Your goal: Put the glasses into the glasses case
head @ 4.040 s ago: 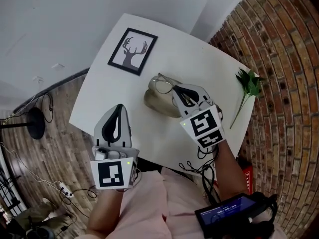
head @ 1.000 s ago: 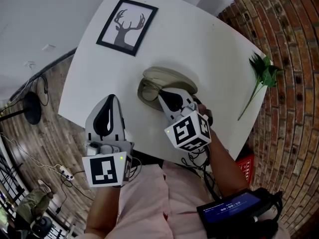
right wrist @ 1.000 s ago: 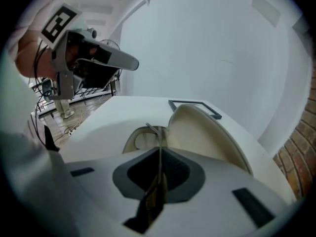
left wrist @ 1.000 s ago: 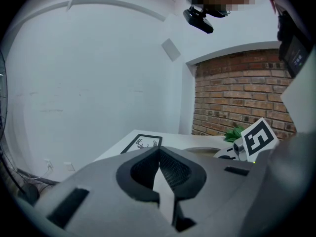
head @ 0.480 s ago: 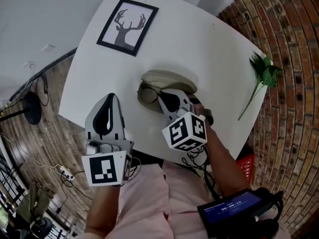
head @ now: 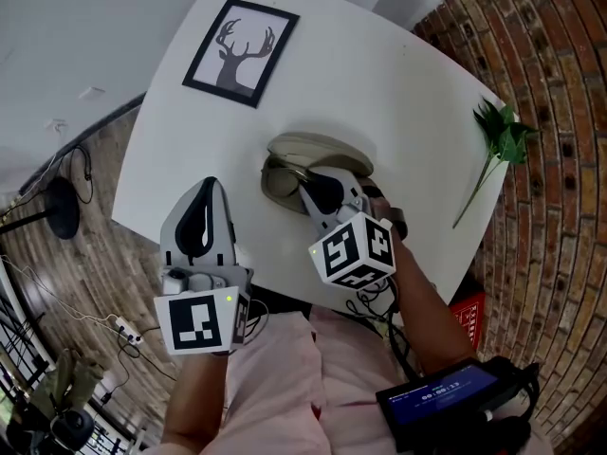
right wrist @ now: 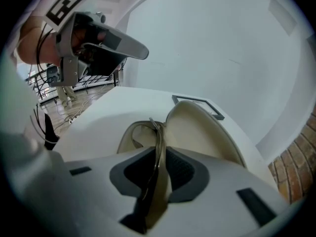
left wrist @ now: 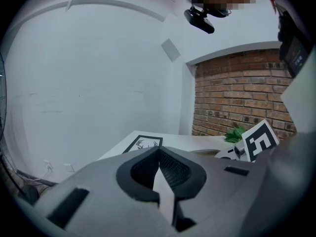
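White counter point(head: 408, 74) | thin wire-rimmed glasses point(right wrist: 159, 135) lying in open beige clamshell glasses case point(right wrist: 197, 127) | my right tongs point(right wrist: 159, 152) opening around their frame; left tongs point(left wrist: 159, 152) together, empty | light, fragile: grip frame, never lenses

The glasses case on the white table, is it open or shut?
Open. In the right gripper view the glasses case has its lid tilted up behind the hollow base, and the glasses extend over that hollow.

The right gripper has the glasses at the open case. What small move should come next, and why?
Probably finish opening the right gripper so that it lets go: its jaws are opening with the glasses between them, and the front of the glasses seems to lie in the open case.
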Tool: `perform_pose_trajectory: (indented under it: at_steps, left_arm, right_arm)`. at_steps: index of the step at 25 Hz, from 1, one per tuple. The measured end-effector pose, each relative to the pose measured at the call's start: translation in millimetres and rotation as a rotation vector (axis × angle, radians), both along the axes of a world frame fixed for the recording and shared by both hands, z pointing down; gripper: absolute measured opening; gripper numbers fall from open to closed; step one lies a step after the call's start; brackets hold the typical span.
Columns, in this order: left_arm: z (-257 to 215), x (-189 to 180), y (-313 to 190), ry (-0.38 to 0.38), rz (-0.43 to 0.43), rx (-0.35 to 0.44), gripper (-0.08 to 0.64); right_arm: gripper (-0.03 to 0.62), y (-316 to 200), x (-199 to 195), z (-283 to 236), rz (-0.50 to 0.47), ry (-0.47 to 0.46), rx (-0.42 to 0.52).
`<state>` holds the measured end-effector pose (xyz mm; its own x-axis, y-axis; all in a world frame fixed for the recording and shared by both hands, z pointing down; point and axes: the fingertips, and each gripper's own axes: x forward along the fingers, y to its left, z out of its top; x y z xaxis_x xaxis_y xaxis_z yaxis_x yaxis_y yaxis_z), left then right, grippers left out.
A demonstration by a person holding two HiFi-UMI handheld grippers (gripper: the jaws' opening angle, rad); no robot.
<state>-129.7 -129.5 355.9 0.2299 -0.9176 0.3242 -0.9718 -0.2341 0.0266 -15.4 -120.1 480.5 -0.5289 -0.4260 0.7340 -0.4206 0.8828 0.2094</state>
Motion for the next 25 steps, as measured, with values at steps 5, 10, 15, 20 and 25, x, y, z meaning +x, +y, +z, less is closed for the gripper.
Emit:
perform_pose_trajectory:
  at_steps: [5,10,15,20,25]
  left_arm:
    - [0.2,4.2,1.0,0.005,0.003,-0.009,0.006]
    - [0.6,5.3,1.4,-0.001,0.003,-0.003,0.006]
    - [2.5,9.6,0.8,-0.001,0.012,-0.002,0.006]
    - [1.3,14.9,-0.6,-0.003,0.022,0.000,0.006]
    - [1.4,18.6,-1.8,-0.005,0.029,-0.005,0.006]
  right_arm:
    - [0.077,0.2,2.6,-6.4,0.004,-0.017,0.004]
    - [0.078,1.9,7.9,-14.5,0.009,-0.038,0.009]
    - [0.078,1.3,13.8,-16.8,0.022,-0.042,0.022]
    - [0.078,2.5,22.6,-15.7,0.041,-0.035,0.017]
    - [0.078,4.4,36.4,-15.2,0.065,-0.027,-0.015]
